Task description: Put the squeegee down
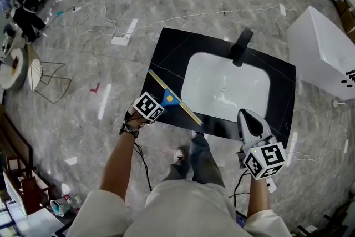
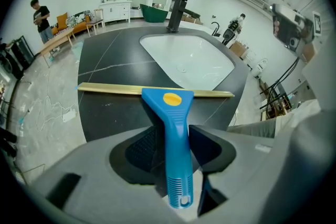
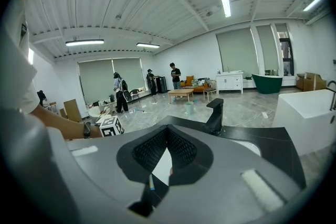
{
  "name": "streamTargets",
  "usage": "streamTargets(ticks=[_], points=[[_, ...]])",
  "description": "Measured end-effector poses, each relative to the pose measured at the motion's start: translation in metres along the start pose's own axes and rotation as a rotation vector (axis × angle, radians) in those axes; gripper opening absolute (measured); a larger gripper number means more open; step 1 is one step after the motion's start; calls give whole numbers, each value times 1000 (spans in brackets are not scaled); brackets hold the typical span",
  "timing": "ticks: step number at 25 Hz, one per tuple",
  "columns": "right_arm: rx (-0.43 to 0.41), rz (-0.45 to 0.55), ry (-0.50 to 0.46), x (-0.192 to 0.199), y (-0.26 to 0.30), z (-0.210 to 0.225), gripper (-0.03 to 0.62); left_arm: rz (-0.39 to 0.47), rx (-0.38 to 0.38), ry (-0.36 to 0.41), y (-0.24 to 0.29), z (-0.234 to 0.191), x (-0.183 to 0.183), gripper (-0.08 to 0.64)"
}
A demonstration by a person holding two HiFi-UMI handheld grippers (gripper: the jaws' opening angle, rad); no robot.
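Two jaws of left gripper [image 2: 173, 134] apart, released | squeegee [image 2: 176, 107] flat on counter [image 1: 177, 53] beside sink [image 1: 224, 86]; handle between jaws, pointing away from sink | right gripper [image 3: 168, 134] clenched, empty, farther off

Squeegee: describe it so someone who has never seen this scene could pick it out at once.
Find the black countertop with the white sink basin. On its front left edge lies the squeegee, its handle between the jaws of the open left gripper. It is the only blue-handled thing there, with a yellow spot and a long brass-coloured blade.
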State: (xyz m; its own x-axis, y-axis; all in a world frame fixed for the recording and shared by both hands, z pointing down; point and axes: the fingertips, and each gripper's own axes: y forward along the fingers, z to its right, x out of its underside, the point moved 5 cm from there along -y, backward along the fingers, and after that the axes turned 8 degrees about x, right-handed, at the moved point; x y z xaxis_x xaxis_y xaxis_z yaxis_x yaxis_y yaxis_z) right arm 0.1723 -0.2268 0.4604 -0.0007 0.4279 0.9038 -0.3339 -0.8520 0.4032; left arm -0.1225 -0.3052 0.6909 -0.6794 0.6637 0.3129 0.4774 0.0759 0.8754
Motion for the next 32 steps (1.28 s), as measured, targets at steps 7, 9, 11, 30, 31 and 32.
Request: streamTargets(ticks=[7,9,11,30,31,32], points=[[5,7,-4,1,-4,-3,6,150,1,-55,-22,5,7,212],[7,13,-8,0,-6,-4,6,197,-8,-63,-29,6,10,222],[9,22,-14,-3,-10,-5,6,252,-17,-72,-36,7,14,229],[3,183,-133,-49,-57,-53,6,755,-246,102,-167,83,1,5],[0,191,-142,-52,-59,-58,6,771,-254,125,-175,91,-1,5],[-4,198,-153,-54,-61,-64,6,786,-263,148,-183,98,-1,5]])
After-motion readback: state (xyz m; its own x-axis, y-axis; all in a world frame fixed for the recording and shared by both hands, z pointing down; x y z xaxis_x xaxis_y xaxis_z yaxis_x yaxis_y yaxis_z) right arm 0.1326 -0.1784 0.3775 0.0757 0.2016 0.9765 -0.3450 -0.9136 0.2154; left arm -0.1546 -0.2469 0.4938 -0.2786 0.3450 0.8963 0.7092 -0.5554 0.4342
